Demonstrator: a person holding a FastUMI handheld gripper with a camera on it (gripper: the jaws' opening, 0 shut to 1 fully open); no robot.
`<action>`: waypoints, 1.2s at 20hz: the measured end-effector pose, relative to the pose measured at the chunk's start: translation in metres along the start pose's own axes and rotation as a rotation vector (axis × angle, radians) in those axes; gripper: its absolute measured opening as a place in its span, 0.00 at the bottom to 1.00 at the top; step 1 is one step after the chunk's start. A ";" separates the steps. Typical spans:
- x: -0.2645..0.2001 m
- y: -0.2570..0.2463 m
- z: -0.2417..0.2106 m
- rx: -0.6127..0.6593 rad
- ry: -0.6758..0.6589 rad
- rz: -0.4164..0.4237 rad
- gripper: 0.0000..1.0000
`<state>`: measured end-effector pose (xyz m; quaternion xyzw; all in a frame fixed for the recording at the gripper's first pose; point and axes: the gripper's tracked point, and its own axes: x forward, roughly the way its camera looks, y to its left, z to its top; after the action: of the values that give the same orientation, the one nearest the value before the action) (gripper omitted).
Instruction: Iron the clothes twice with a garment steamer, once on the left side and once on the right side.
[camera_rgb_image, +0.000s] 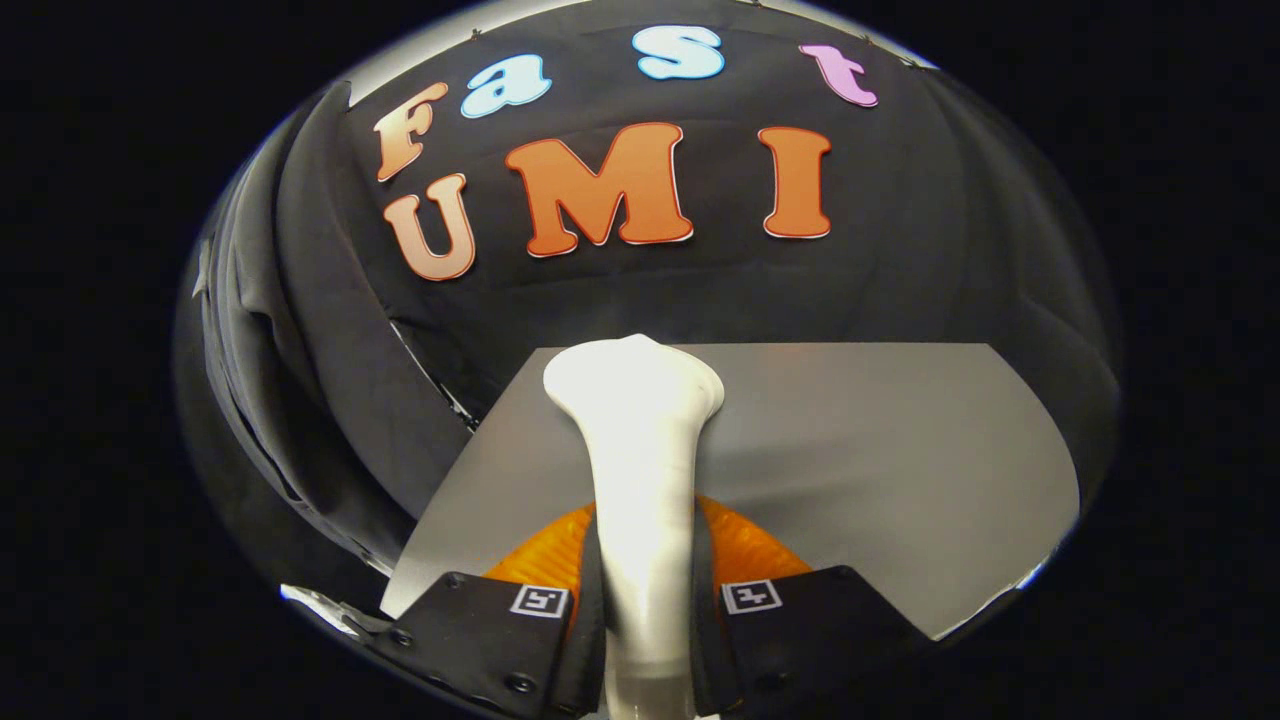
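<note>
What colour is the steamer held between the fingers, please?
White, seen best in the gripper view: steamer.

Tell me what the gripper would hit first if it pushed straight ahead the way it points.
The gripper is shut on the white steamer, whose head leads. Straight on, that head would probably reach the black cloth wall beyond the grey table; depth is unclear.

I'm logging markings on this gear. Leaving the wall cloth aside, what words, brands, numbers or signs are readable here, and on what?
No words, brands or numbers can be read.
Steamer, clamped between the claw fingers: plain, no print.
Square marker on one finger, second marker on the other: black-and-white patterns, not text.
Table: plain.
</note>
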<state>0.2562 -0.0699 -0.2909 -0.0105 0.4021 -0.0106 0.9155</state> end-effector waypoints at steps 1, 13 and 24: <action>-0.002 -0.002 -0.001 0.010 -0.013 -0.025 0.42; -0.134 0.012 0.011 0.047 -0.404 -0.357 0.41; -0.238 0.132 0.024 -0.023 -0.659 -0.284 0.41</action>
<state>0.1140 0.0686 -0.1035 -0.0792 0.0798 -0.1293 0.9852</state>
